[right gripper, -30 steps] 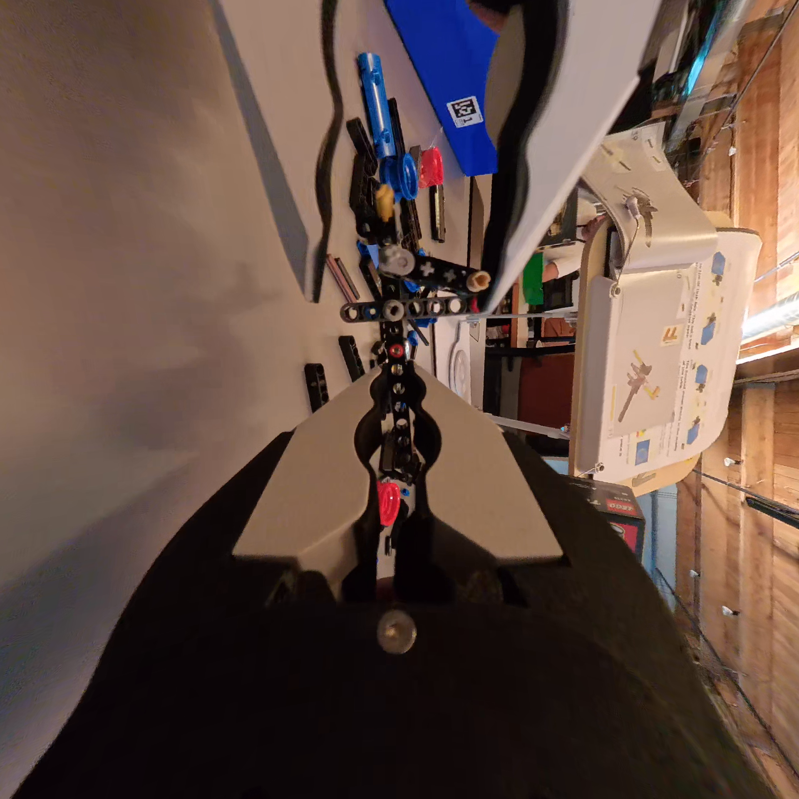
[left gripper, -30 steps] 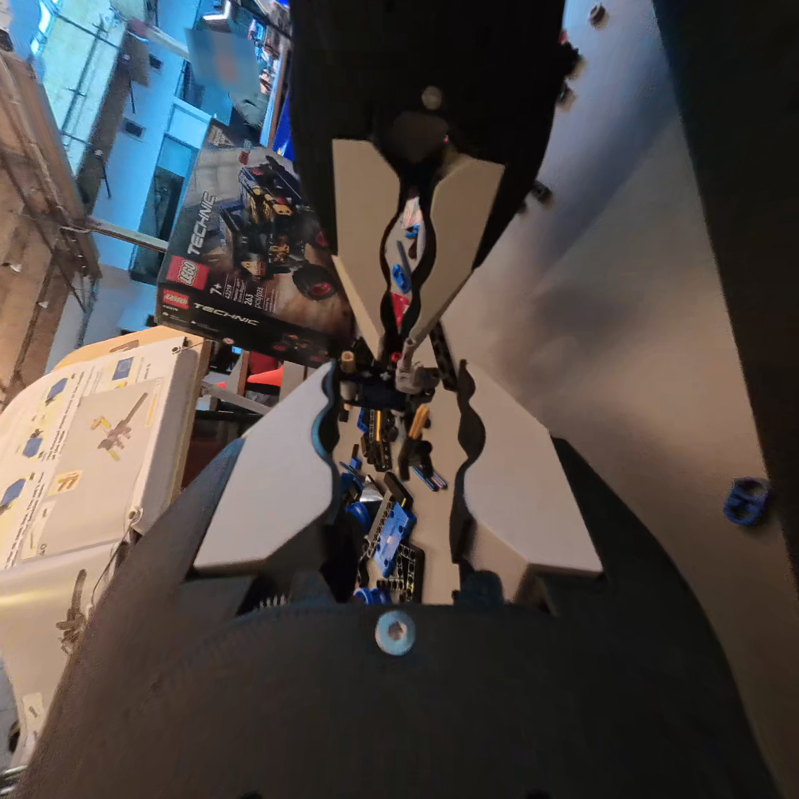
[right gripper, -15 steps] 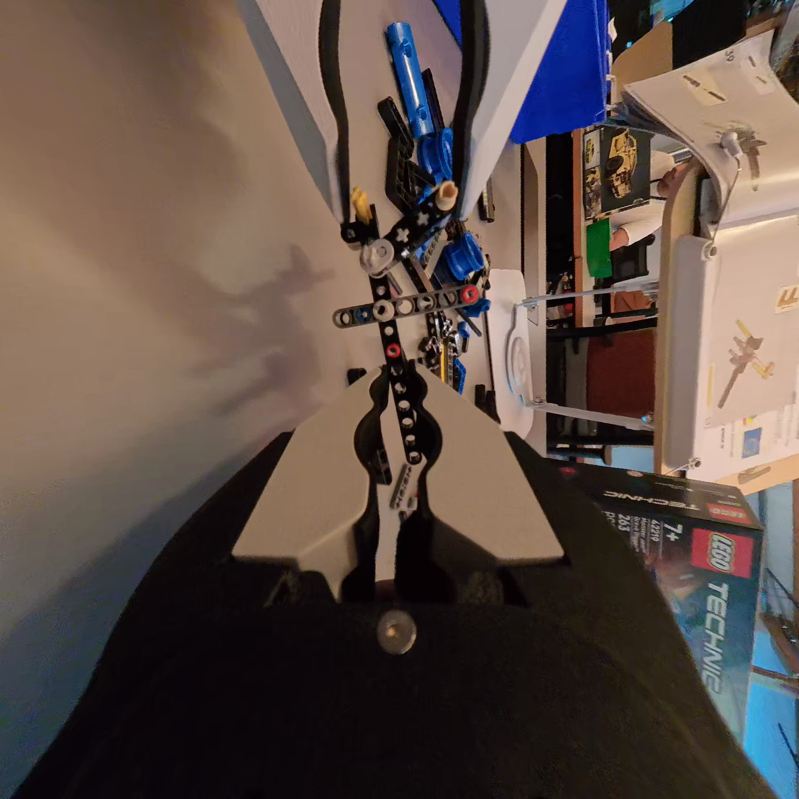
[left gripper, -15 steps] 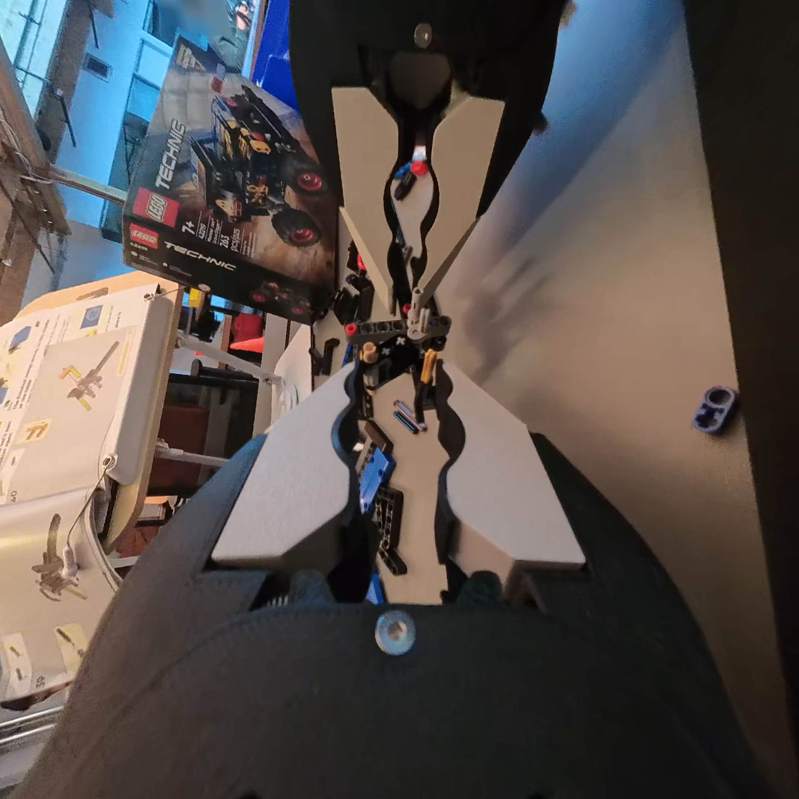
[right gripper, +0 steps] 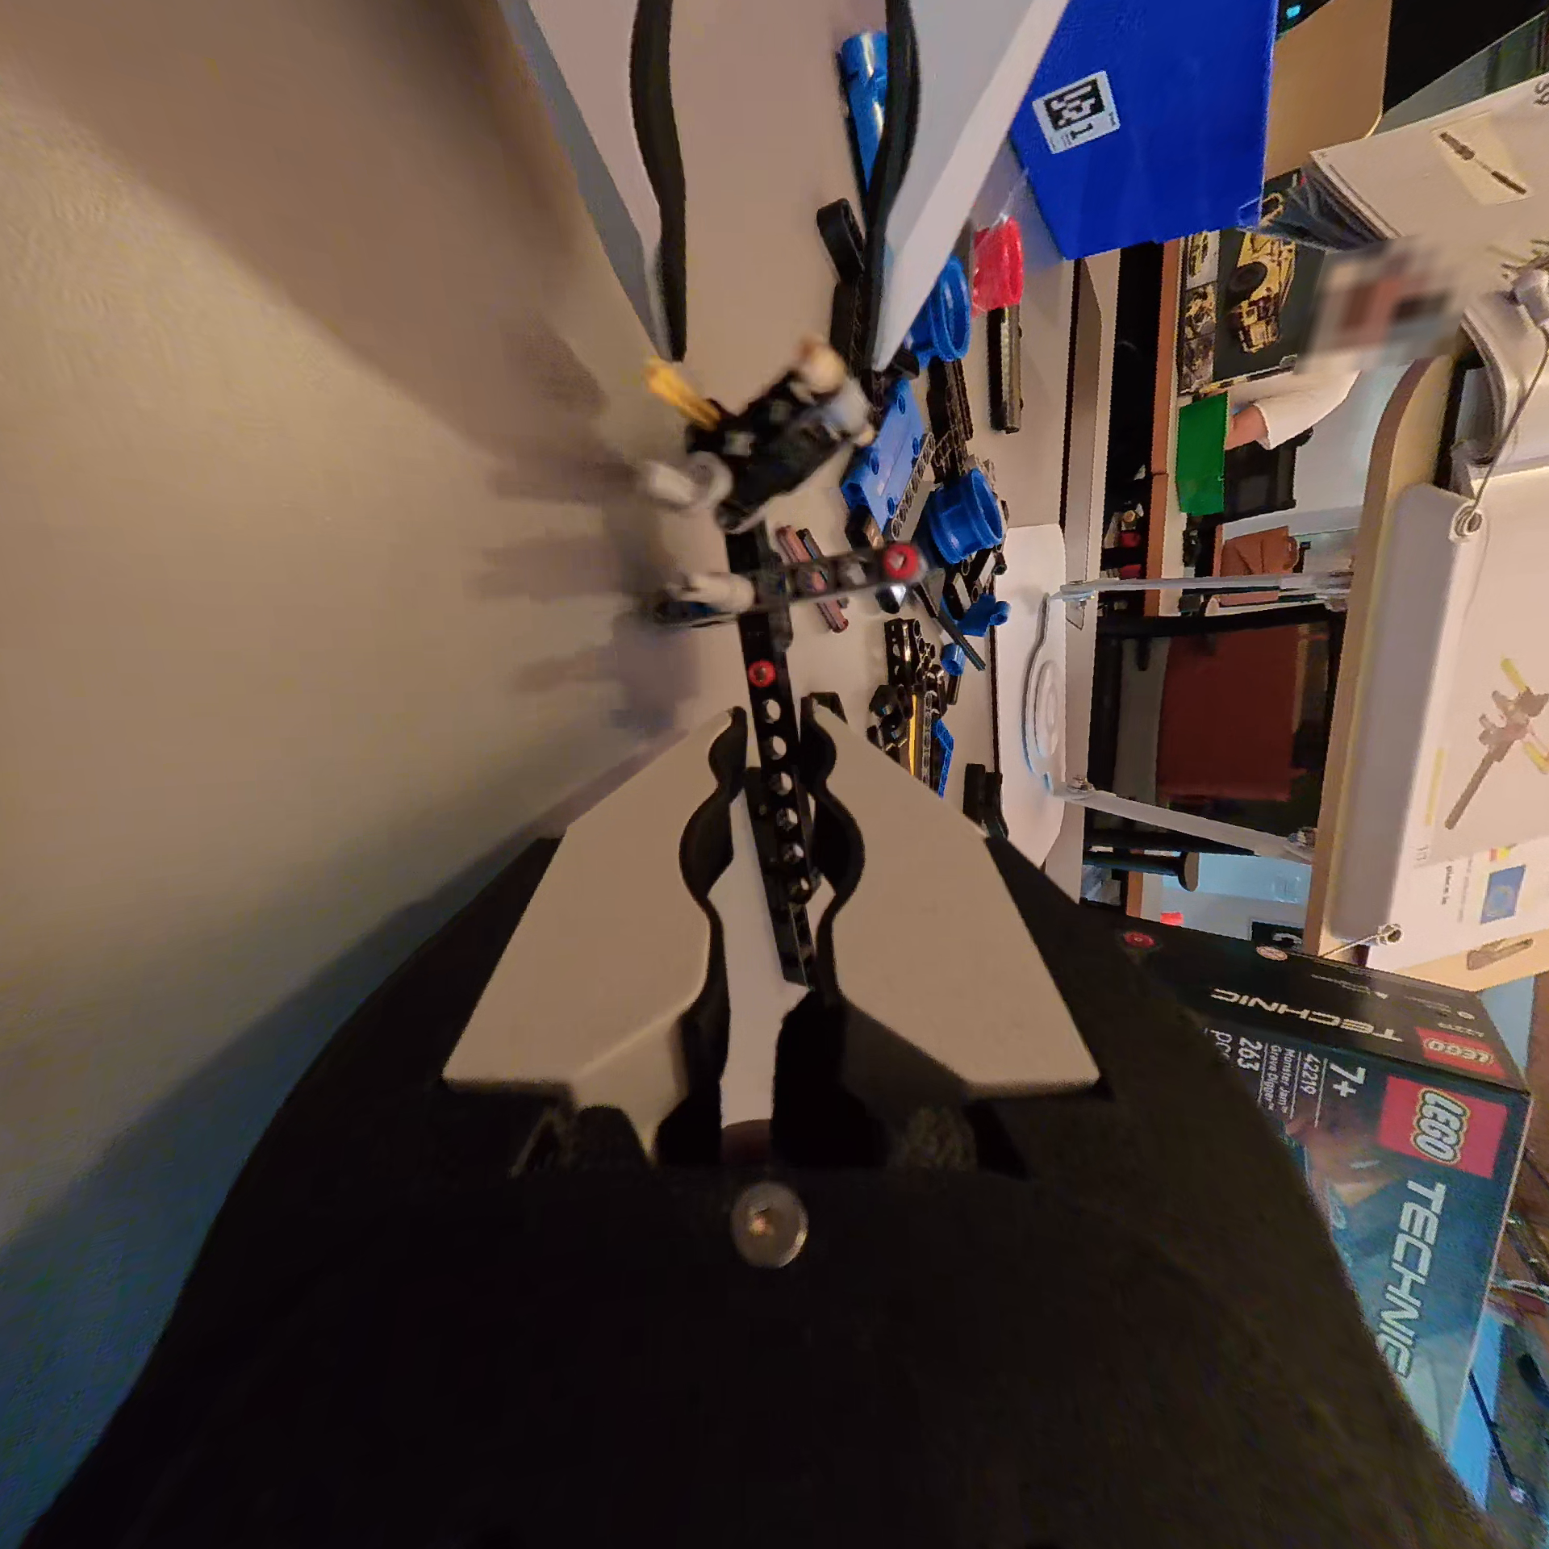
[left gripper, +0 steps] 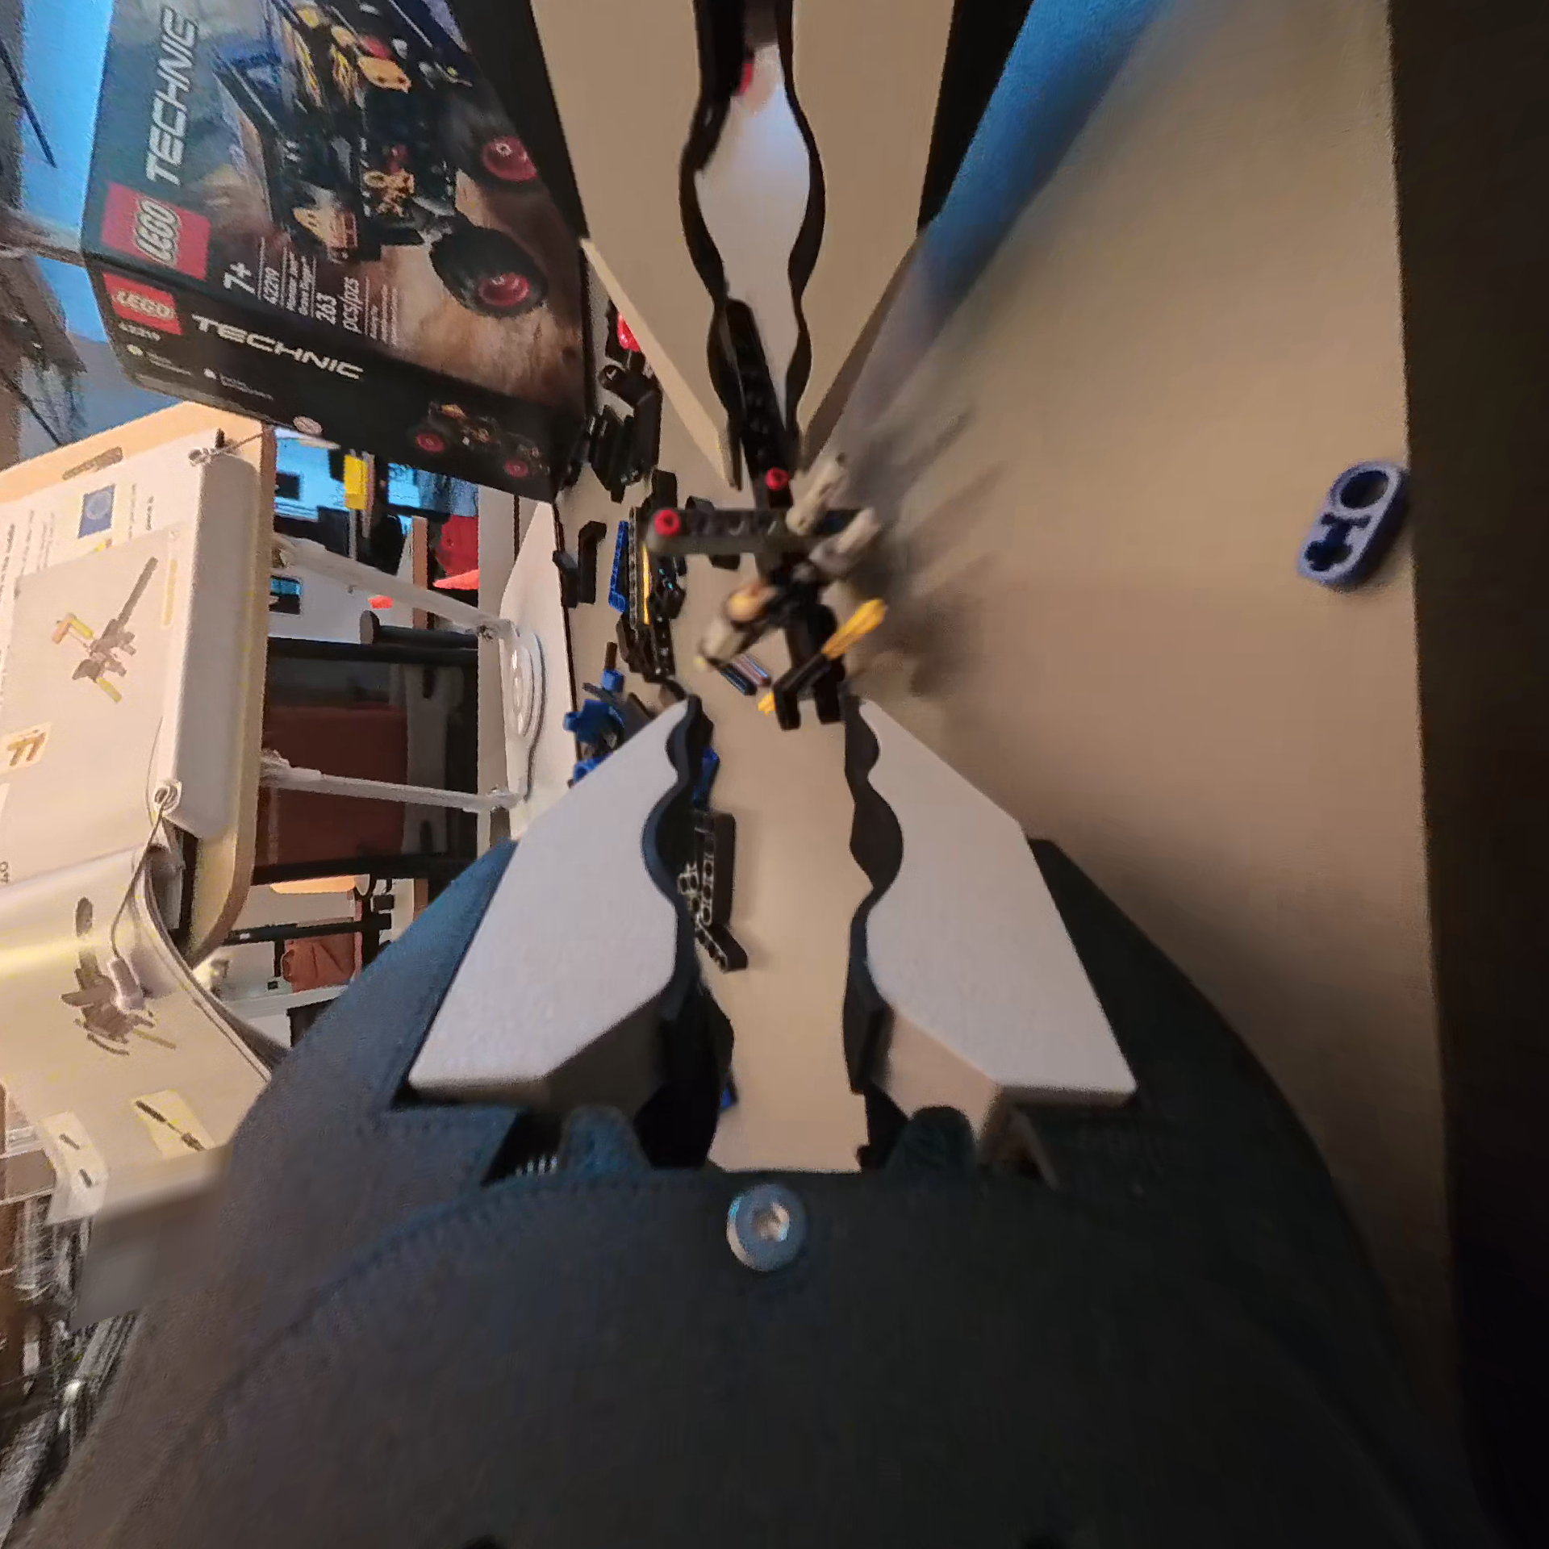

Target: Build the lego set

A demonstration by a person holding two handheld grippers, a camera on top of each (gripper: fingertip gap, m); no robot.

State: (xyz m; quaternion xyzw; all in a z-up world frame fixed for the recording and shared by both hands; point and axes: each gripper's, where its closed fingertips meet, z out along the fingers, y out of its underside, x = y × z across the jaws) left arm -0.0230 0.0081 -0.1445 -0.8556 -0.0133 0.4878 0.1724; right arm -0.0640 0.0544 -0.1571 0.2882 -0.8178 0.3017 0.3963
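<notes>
My right gripper (right gripper: 775,712) is shut on the long black beam (right gripper: 779,821) of a partly built Lego assembly (right gripper: 779,469). A grey cross beam with a red pin (right gripper: 838,574) sits further up it, and black, white and yellow parts sit at its far end. The assembly is blurred by motion. In the left wrist view the assembly (left gripper: 754,545) hangs from the right gripper (left gripper: 754,419) at the top. My left gripper (left gripper: 767,712) is open and empty, with its tips just short of the assembly's yellow-pinned end (left gripper: 847,637). The left gripper also shows in the right wrist view (right gripper: 775,356).
Loose black and blue Lego parts (left gripper: 645,587) (right gripper: 930,494) lie on the white table (left gripper: 1131,587). A small blue connector (left gripper: 1349,524) lies apart. The set's box (left gripper: 335,251) (right gripper: 1383,1115), an instruction booklet on a stand (left gripper: 109,670) (right gripper: 1467,670) and a blue bin (right gripper: 1157,126) stand along the table's edge. Some 7 cm of space lies between my two pairs of fingers.
My left gripper has narrowed a little and drawn back, so the assembly's end now sits at its tips, not between the fingers. Both grippers have swung; the assembly is now blurred.
</notes>
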